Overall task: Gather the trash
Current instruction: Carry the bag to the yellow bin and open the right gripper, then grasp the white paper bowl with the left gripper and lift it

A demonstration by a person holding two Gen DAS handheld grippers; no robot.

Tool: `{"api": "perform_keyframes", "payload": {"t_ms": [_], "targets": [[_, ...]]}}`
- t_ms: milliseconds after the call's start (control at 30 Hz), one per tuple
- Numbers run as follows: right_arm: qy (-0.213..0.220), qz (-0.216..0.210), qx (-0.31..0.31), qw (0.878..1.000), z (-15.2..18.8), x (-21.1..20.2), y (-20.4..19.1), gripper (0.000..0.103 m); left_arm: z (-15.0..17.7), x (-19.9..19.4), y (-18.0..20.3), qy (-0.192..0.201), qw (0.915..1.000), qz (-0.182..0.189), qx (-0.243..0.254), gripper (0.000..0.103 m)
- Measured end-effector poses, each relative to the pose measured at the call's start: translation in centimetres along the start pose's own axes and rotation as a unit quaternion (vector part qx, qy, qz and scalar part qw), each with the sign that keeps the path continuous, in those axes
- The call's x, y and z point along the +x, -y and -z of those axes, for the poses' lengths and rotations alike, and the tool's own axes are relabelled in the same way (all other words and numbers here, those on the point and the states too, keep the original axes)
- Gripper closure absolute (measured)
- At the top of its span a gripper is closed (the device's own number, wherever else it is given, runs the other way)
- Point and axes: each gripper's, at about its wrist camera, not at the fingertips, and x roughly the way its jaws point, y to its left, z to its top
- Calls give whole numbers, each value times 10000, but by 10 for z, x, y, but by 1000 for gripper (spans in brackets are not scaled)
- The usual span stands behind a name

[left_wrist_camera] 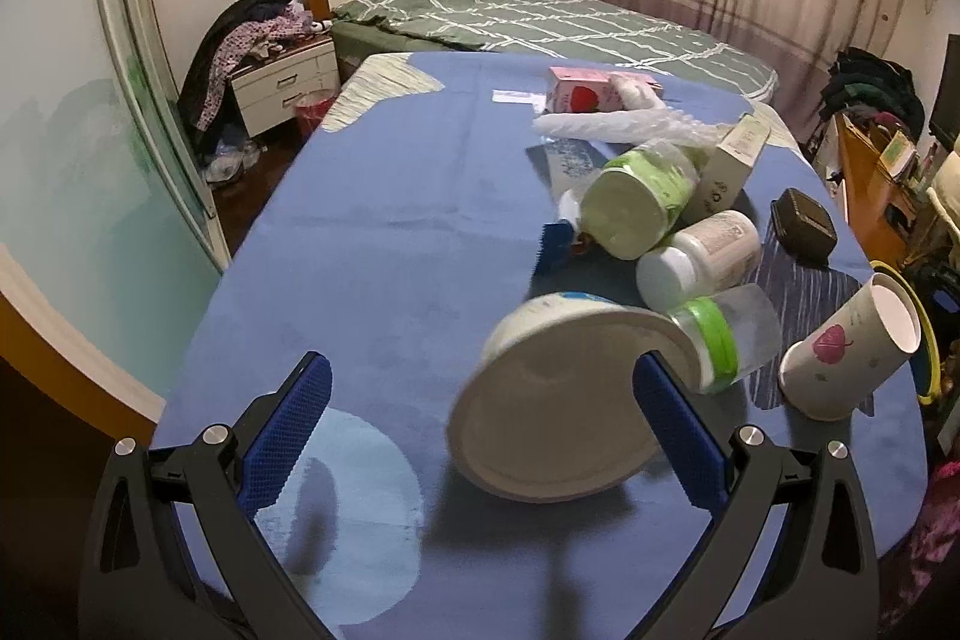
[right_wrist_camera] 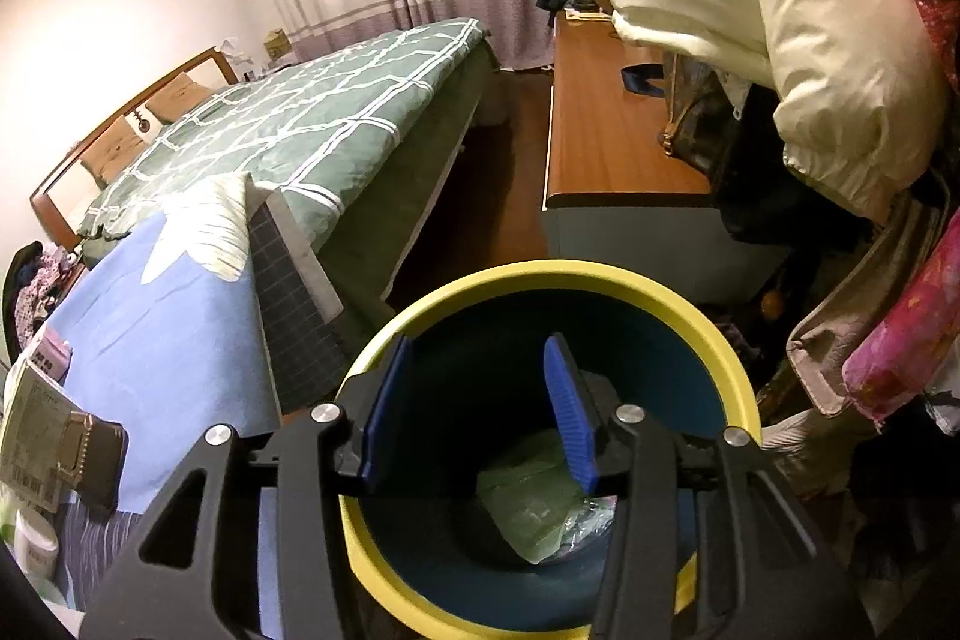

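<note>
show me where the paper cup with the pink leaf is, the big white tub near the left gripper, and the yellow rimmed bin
paper cup (left_wrist_camera: 840,361), left wrist view, on its printed side wall.
white tub (left_wrist_camera: 540,418), left wrist view, on its flat round base.
yellow-rimmed bin (right_wrist_camera: 600,274), right wrist view, on the far rim.

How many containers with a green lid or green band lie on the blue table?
2. One green-banded jar lies in the pile's middle; one clear jar with green lid lies nearer, beside the paper cup. Others may be hidden.
</note>
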Motion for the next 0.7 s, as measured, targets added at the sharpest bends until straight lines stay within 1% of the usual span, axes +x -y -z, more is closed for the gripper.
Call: {"api": "perform_keyframes", "payload": {"t_ms": [100, 267, 400, 500, 567, 633, 700], "targets": [[-40, -35, -28, 10000, 1, 3, -4, 56, -6, 3, -4, 6, 10000, 7, -63, 4], [-97, -105, -95, 9999, 5, 4, -10, 56, -24, 14, -7, 94, 10000, -23, -14, 4], [-140, -131, -136, 9997, 7, 4, -14, 56, -41, 33, -13, 40, 9999, -114, 8, 4], [-127, -131, -131, 9997, 8, 3, -15, 56, -45, 37, -22, -9, 9999, -103, -93, 4], [-120, -131, -115, 9998, 8, 3, -15, 56, -43, 33, -27, 26, 9999, -27, -152, 4], [-111, -141, -99, 9998, 8, 3, -14, 56, -37, 25, -29, 59, 9998, 152, -131, 4], [-98, -159, -87, 9998, 7, 2, -14, 56, -27, 16, -26, 67, 9991, 413, -23, 4]]}}
